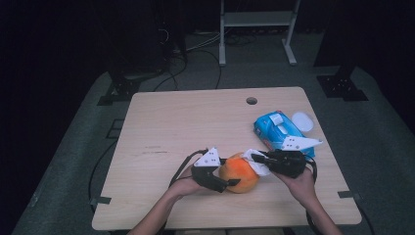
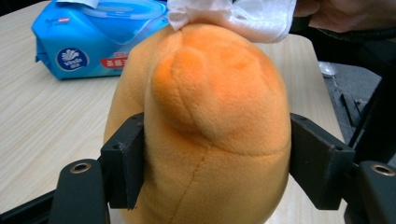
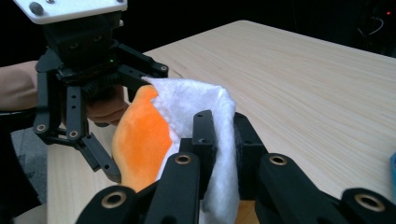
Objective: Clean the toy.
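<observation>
left tool (image 1: 230,182) clamps the orange plush (image 1: 239,172) by its sides to pin it on the bench (image 1: 161,122) near the front edge, so right tool (image 1: 255,157), pinched shut on a wipe (image 1: 258,164), can rub its top.

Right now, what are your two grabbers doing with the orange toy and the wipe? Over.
Left gripper shut on orange plush toy. Right gripper shut on white wipe, wipe against toy. Blue wipes pack sits clear. Over.
</observation>
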The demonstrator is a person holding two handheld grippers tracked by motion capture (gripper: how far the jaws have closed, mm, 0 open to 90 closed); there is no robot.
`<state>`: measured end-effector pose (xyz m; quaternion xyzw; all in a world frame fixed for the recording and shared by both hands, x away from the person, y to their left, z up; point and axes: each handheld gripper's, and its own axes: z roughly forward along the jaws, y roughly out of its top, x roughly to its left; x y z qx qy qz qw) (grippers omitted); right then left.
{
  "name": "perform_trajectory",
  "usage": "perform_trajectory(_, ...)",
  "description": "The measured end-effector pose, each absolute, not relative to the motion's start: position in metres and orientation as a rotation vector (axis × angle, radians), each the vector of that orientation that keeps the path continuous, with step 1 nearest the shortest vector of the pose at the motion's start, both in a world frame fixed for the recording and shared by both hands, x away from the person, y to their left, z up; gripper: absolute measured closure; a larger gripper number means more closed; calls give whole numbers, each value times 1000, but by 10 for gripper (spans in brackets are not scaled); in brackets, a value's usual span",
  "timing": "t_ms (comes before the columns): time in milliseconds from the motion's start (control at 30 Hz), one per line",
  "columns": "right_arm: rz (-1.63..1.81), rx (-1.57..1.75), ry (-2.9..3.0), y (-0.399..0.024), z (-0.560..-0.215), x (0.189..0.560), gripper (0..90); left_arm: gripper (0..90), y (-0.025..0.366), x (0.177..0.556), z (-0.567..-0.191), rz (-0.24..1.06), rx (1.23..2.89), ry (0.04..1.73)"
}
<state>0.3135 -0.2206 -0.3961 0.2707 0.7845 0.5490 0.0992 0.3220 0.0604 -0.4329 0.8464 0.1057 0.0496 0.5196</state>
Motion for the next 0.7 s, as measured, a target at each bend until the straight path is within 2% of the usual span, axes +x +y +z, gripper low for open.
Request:
perform_trajectory(233, 1595, 693, 2392, -201, -392, 300, 821, 278, 58, 316, -434, 138, 2050, 207)
perform_trajectory(400, 1598, 708, 2401, -205, -392, 303, 824, 269, 59, 317, -434, 143, 2048, 184)
perform_trajectory(533, 1606, 730, 2404, -210, -397, 300, 828, 117, 60, 322, -430, 138, 2060, 231)
perform_trajectory(567, 1610, 735, 2404, -212, -398, 299, 829, 104, 59, 323, -431, 132, 2057, 235)
perform_trajectory(600, 1615, 736, 2402, -213, -399, 299, 829, 108, 59, 322, -433, 121, 2053, 228)
perform_trajectory(700, 1598, 735, 2406, -215, -398, 297, 828, 220, 58, 319, -433, 134, 2061, 206)
